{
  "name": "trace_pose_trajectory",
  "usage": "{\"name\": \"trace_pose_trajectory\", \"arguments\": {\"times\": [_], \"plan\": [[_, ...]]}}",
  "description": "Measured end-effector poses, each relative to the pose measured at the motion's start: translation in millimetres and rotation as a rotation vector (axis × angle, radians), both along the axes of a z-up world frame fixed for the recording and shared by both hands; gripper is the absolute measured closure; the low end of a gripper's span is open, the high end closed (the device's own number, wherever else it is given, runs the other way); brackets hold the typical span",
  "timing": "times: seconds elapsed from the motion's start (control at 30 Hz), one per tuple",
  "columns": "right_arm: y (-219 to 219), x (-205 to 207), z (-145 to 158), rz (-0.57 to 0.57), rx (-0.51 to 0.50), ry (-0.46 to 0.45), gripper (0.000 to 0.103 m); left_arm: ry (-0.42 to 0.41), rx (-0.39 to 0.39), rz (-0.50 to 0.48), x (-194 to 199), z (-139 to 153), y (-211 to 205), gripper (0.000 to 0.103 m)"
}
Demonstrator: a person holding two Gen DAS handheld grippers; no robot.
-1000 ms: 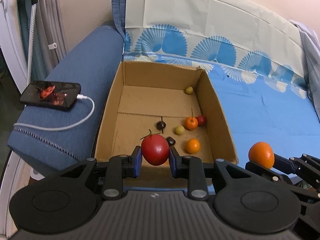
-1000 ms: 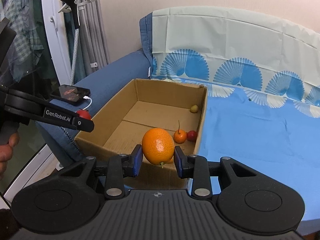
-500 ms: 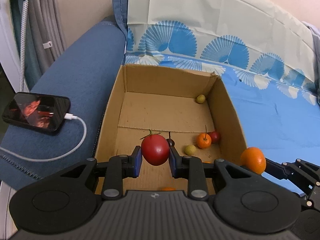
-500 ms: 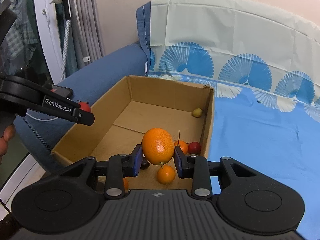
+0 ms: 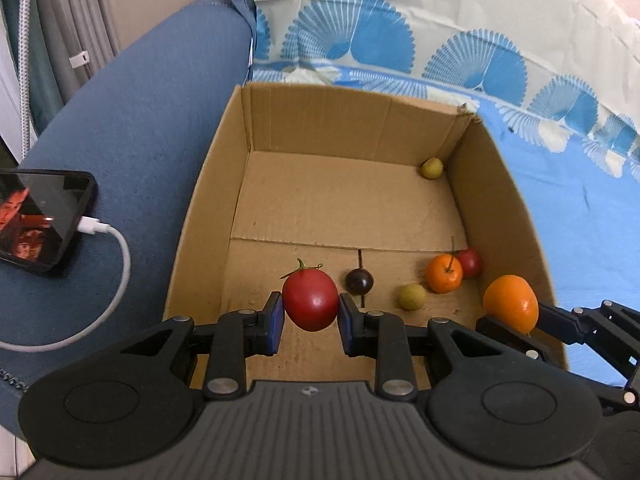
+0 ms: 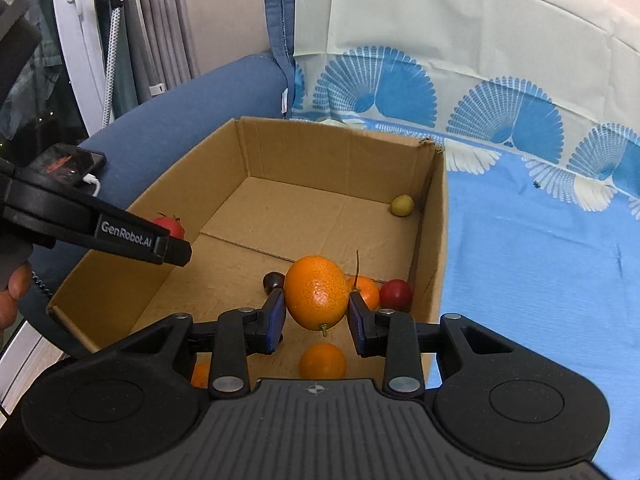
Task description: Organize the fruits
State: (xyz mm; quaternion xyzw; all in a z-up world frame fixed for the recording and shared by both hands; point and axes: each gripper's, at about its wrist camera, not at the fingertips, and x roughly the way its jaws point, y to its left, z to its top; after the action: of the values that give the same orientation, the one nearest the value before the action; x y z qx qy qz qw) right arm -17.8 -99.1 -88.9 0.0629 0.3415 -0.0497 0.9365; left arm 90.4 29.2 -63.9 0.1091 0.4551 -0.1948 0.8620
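My left gripper (image 5: 311,316) is shut on a red tomato (image 5: 310,300) and hangs over the near part of the open cardboard box (image 5: 208,200). The right gripper (image 6: 316,316) is shut on a large orange (image 6: 317,293), also above the box (image 6: 436,216), near its right wall. In the left wrist view the orange (image 5: 511,303) shows at the right. On the box floor lie several small fruits: a dark one (image 5: 359,281), a small orange (image 5: 444,278), a red one (image 5: 469,262) and two yellow-green ones (image 5: 411,296) (image 5: 432,168).
The box sits on a sofa seat with a blue fan-patterned cover (image 5: 580,216). A phone (image 5: 36,220) on a white charging cable (image 5: 116,268) lies on the blue armrest to the left. A hand (image 6: 10,292) holds the left gripper.
Both grippers have moved forward and down over the box, each still holding its fruit. The box now fills more of both views.
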Motion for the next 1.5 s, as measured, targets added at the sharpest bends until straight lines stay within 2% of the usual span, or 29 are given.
{"name": "trace_pose_trajectory", "arguments": {"times": [0.4, 0.7, 0.73, 0.77, 0.8, 0.83, 0.87, 0.9, 0.93, 1.0, 1.13, 1.33, 1.5], "plan": [[-5, 19, -23, 0.013, -0.009, 0.051, 0.068, 0.037, 0.053, 0.001, 21, -31, -14, 0.071], [-5, 30, -31, 0.037, -0.064, 0.064, 0.067, 0.055, 0.082, 0.001, 30, -47, -19, 0.071], [-4, 31, -31, 0.047, -0.075, 0.066, 0.067, 0.051, 0.081, -0.006, 30, -47, -20, 0.069], [-3, 32, -30, 0.057, -0.088, 0.066, 0.062, 0.048, 0.075, -0.021, 29, -46, -20, 0.053], [-1, 33, -28, 0.064, -0.113, 0.063, 0.045, 0.043, 0.071, -0.034, 28, -45, -21, 0.039], [1, 32, -25, 0.067, -0.139, 0.053, 0.036, 0.026, 0.068, -0.031, 26, -41, -21, 0.012], [2, 30, -20, 0.071, -0.169, 0.035, 0.022, -0.001, 0.062, -0.019, 22, -36, -20, 0.0], [4, 27, -16, 0.073, -0.191, 0.019, 0.016, -0.035, 0.051, -0.014, 17, -31, -18, 0.0], [5, 23, -13, 0.077, -0.21, 0.009, 0.015, -0.047, 0.047, -0.023, 14, -27, -17, 0.0], [7, 15, -6, 0.079, -0.226, 0.004, 0.01, -0.034, 0.05, -0.043, 9, -22, -16, 0.0], [13, -6, 5, 0.06, -0.209, 0.001, 0.007, -0.014, 0.049, -0.043, -7, -14, -10, 0.0], [29, -49, 22, 0.0, -0.146, -0.01, 0.003, -0.042, 0.048, -0.04, -51, 6, 5, 0.0], [42, -88, 32, -0.035, -0.137, -0.03, 0.001, -0.055, 0.056, -0.047, -88, 18, 18, 0.0]]}}
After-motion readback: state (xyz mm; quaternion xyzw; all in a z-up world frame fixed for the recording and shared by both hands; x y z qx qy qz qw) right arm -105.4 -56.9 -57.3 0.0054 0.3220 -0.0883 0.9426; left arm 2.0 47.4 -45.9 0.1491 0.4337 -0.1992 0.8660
